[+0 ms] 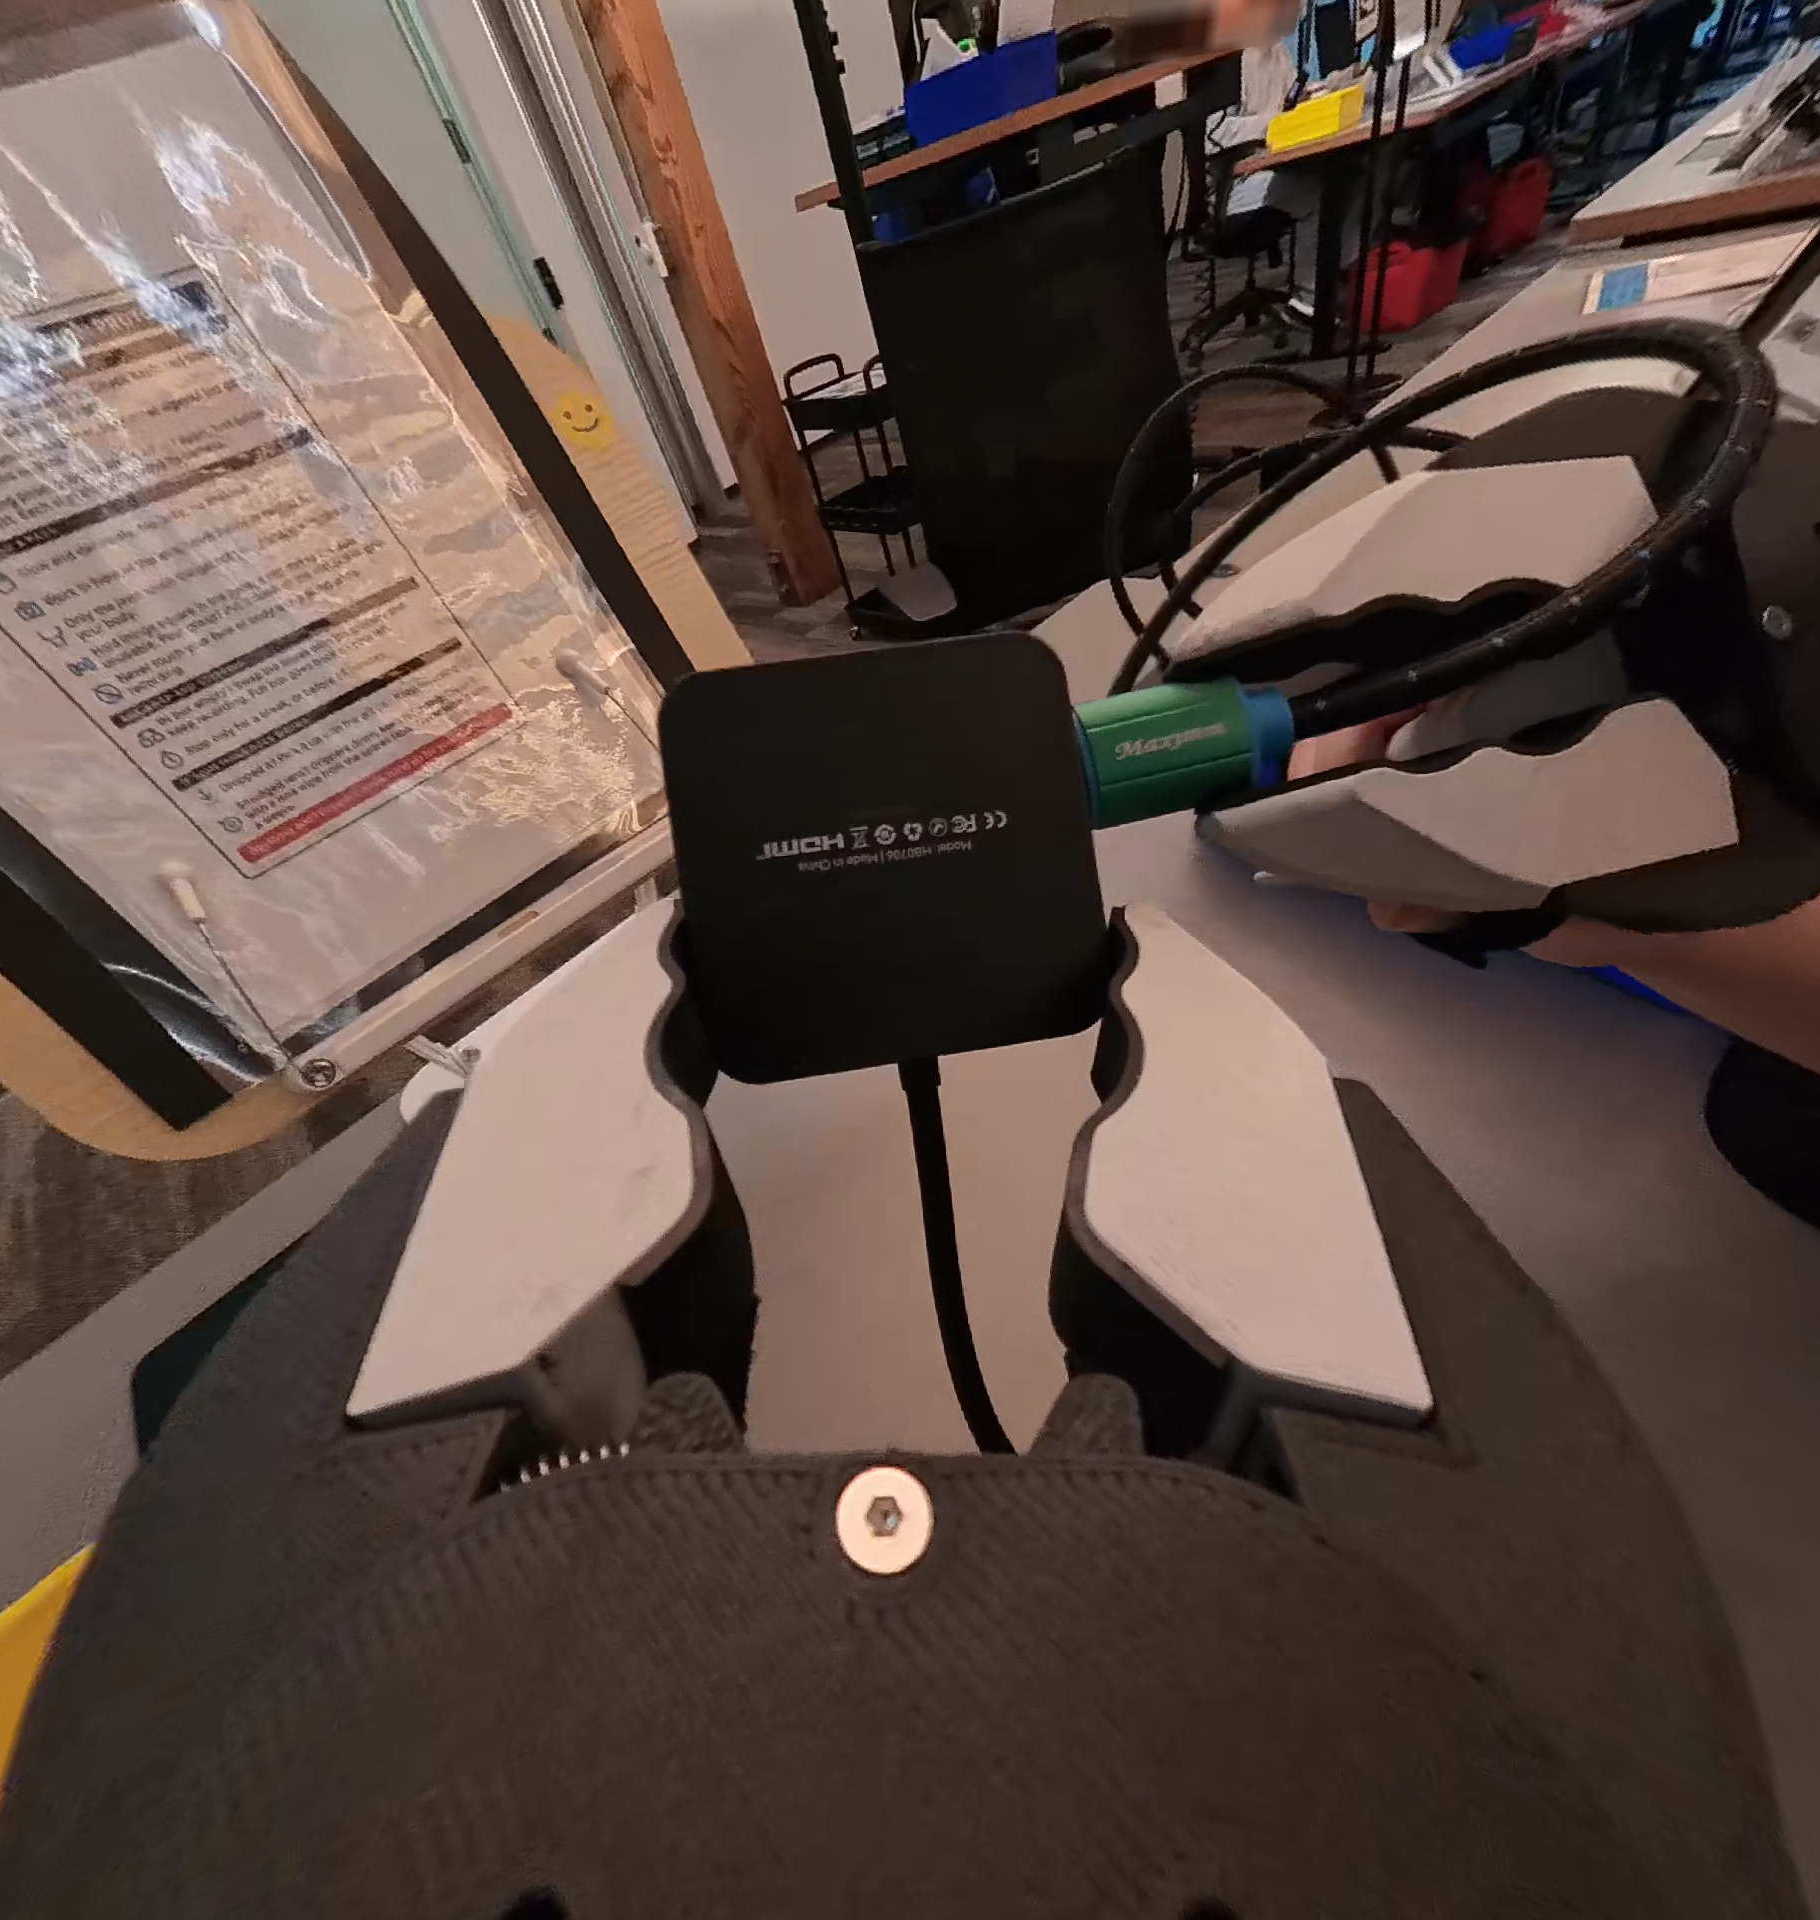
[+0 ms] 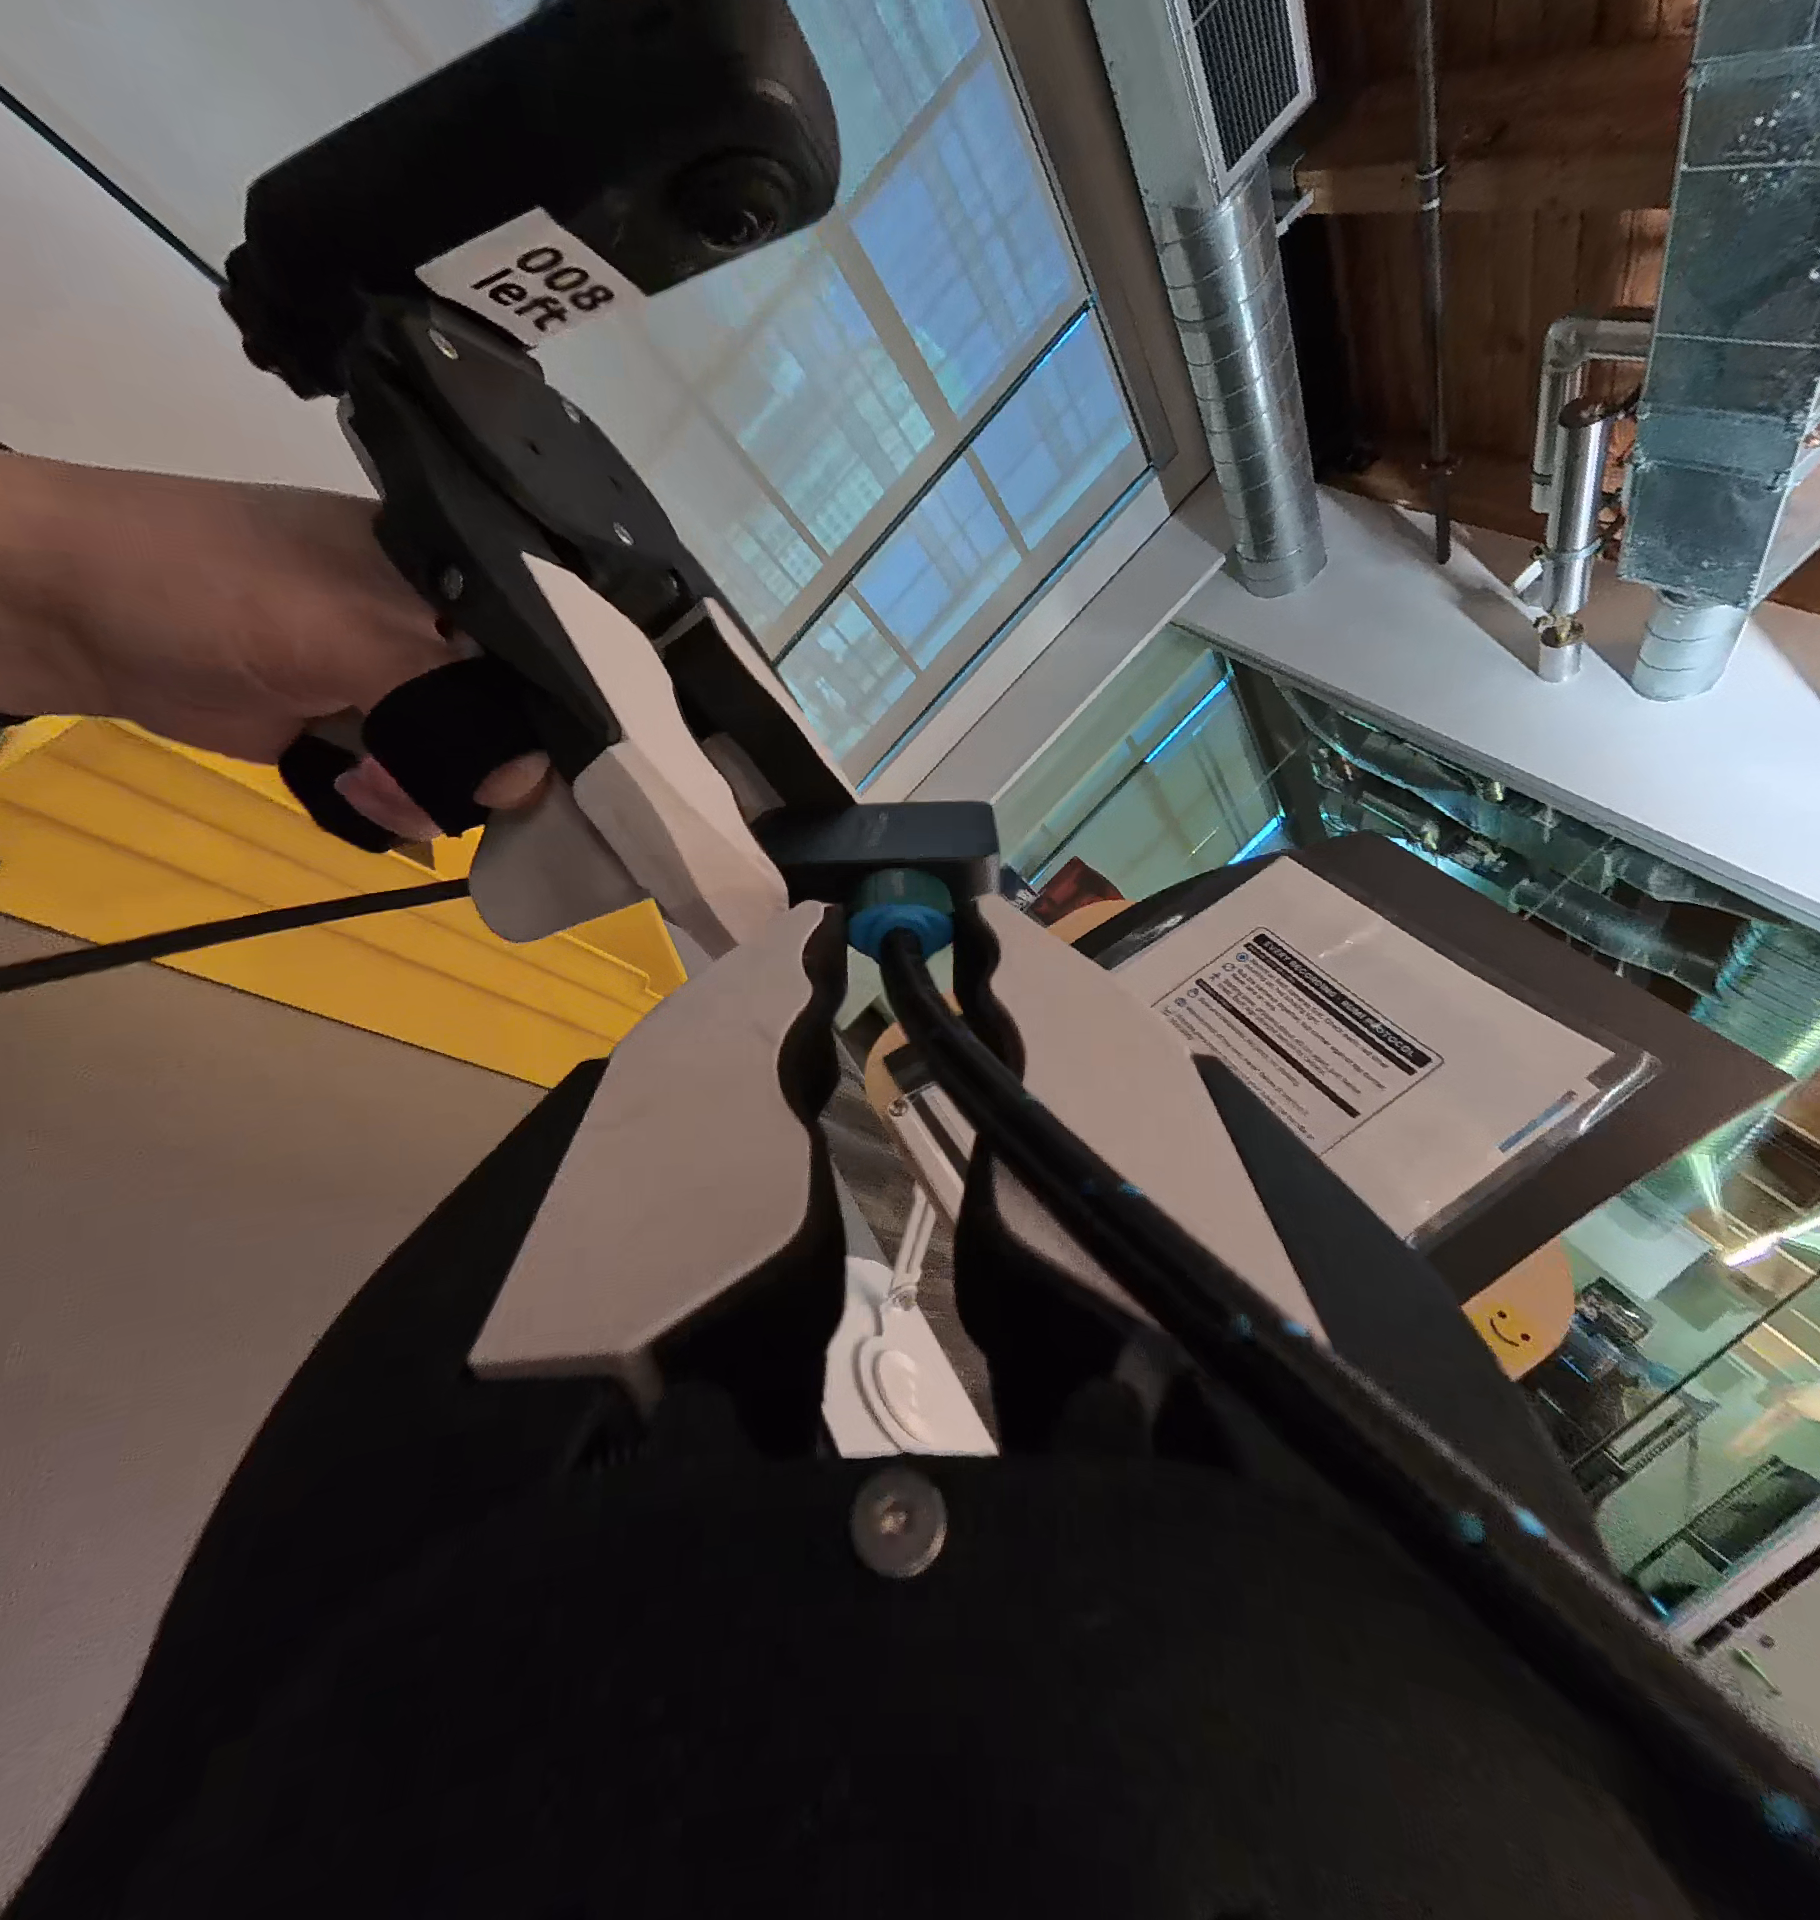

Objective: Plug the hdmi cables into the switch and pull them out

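The left gripper (image 1: 895, 966) clamps one black switch (image 1: 875, 842), while at its 3 o'clock side the right gripper (image 2: 901, 935) pinches one green plug (image 1: 1166, 750) of one black cable (image 2: 999, 1070).

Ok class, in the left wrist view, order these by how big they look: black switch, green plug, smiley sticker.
1. black switch, held nearest the camera
2. green plug, beside it
3. smiley sticker, farther off, so its true size is unsure

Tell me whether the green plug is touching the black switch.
Touching. The left wrist view shows the green plug butted against the side of the black switch, with no gap.
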{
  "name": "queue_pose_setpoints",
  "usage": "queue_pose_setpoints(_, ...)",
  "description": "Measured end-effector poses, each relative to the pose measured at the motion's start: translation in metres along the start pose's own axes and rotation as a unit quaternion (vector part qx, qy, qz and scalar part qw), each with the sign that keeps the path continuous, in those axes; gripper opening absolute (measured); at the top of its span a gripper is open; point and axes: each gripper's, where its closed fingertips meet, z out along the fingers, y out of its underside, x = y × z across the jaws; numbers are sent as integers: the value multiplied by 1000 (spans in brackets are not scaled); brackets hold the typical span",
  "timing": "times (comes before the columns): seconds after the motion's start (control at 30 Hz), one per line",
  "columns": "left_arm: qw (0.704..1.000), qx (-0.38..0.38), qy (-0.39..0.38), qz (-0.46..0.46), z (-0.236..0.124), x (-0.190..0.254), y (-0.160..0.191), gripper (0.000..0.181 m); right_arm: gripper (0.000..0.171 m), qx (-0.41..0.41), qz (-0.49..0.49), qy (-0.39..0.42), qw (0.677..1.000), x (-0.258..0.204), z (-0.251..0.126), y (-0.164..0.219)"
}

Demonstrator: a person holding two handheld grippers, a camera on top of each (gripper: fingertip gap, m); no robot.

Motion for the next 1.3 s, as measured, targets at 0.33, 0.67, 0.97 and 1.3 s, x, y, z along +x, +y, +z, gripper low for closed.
queue_pose_setpoints(0.33,970,77,181,-144,-19,29,-31,75,21,84,71,-76,991,19,-25,-30)
queue_pose_setpoints(0.67,830,144,422,-335,-37,45,-45,14,19,112,198,-180,957,1,-22,-26)
queue_pose_setpoints(0.97,899,151,317,-263,-33,28,-42,13,15,43,522,-237,818,7,-3,-10)
queue_pose_setpoints(1.3,896,150,311,-278,-25,30,-37,14,12,-10,570,-257,781,-1,-4,0)
